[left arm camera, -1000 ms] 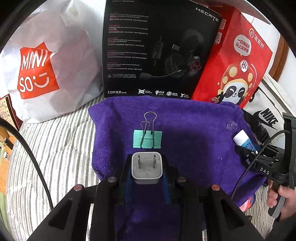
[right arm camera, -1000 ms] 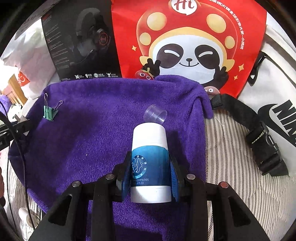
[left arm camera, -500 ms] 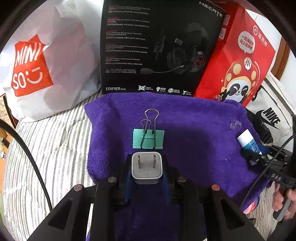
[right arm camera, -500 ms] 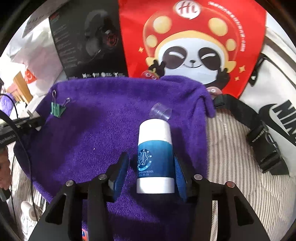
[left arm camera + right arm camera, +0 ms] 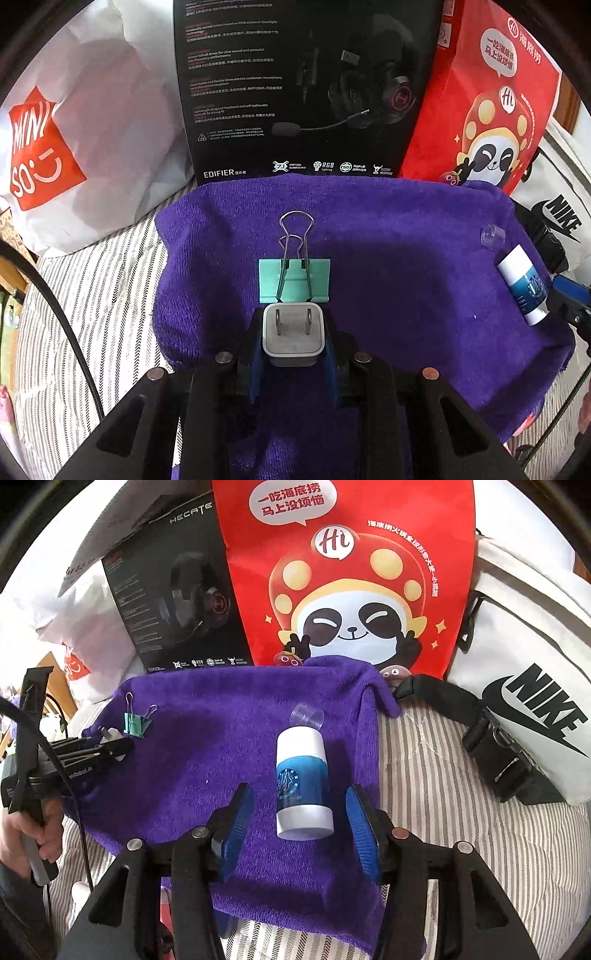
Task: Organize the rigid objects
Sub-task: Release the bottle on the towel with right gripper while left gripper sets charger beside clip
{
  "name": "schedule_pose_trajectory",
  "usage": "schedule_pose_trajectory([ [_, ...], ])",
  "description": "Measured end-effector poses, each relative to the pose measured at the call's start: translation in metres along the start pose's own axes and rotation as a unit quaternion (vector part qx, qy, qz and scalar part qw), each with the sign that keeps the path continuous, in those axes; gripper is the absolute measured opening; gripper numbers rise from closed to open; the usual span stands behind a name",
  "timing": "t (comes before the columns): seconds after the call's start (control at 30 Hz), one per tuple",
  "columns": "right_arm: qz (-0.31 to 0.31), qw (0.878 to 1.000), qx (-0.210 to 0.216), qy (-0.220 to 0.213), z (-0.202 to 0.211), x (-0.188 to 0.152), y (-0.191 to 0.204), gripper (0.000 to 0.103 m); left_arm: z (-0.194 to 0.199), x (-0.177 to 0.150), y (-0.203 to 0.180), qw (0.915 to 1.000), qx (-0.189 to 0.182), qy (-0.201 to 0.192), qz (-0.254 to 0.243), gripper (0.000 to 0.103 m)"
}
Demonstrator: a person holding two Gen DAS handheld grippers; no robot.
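Charger (image 5: pixel 293 334) sits clamped between the blue pads of my left tongs (image 5: pixel 293 354), prongs facing forward, low over the purple towel (image 5: pixel 388 258). Just ahead of it the green clip (image 5: pixel 294 280) lies on the towel with its wire handles pointing away from me; whether the two touch I cannot tell. Further right, near the towel's right edge, the white-and-blue bottle (image 5: pixel 303 786) lies on its side with a small clear cap (image 5: pixel 307 717) beside its far end. My right tongs (image 5: pixel 299 825) stand spread wide around the bottle's near end, a pad (image 5: pixel 236 829) on each side with a gap, gripping nothing. Behind the towel, from left to right, stand a white bag (image 5: pixel 74 129), a black box (image 5: pixel 295 85), a red bag (image 5: pixel 351 572) and a Nike bag (image 5: pixel 524 672). Striped bedding (image 5: pixel 443 786) lies under it all.
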State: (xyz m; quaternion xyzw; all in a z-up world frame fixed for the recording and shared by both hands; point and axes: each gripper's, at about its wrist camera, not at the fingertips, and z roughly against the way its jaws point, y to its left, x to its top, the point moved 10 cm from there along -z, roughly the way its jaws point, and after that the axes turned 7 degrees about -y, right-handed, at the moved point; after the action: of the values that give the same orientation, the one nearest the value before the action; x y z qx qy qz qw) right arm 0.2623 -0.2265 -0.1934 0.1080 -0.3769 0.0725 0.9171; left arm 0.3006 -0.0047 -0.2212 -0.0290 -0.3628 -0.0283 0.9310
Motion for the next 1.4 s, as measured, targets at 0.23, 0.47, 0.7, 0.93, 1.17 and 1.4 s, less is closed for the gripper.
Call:
schedule_pose_trajectory([
  [0.23, 0.001, 1.000, 0.006, 0.001, 0.001, -0.003, 0.003, 0.052, -0.003, 0.001, -0.004, 0.9998, 0.010, -0.004, -0.014, 0.026],
  [0.47, -0.006, 1.000, 0.011, 0.002, 0.003, -0.003, 0.001, 0.052, 0.003, -0.002, -0.002, 0.9999, 0.006, 0.002, -0.015, 0.028],
  [0.7, -0.008, 1.000, 0.015, 0.001, 0.006, -0.003, 0.001, 0.052, 0.010, -0.010, -0.004, 0.9995, 0.008, 0.013, -0.027, 0.044],
  [0.93, -0.004, 1.000, 0.022, -0.014, 0.021, 0.006, 0.006, 0.052, 0.036, -0.018, -0.004, 0.9998, 0.007, 0.012, -0.015, 0.044],
  [1.17, -0.007, 1.000, 0.014, -0.026, 0.048, 0.012, 0.011, 0.052, 0.093, -0.023, -0.017, 0.9997, -0.020, -0.006, -0.015, 0.044],
  [1.4, -0.043, 0.999, 0.013, -0.019, 0.082, -0.018, 0.018, 0.052, 0.118, -0.063, -0.042, 0.9989, -0.043, 0.013, -0.017, 0.044],
])
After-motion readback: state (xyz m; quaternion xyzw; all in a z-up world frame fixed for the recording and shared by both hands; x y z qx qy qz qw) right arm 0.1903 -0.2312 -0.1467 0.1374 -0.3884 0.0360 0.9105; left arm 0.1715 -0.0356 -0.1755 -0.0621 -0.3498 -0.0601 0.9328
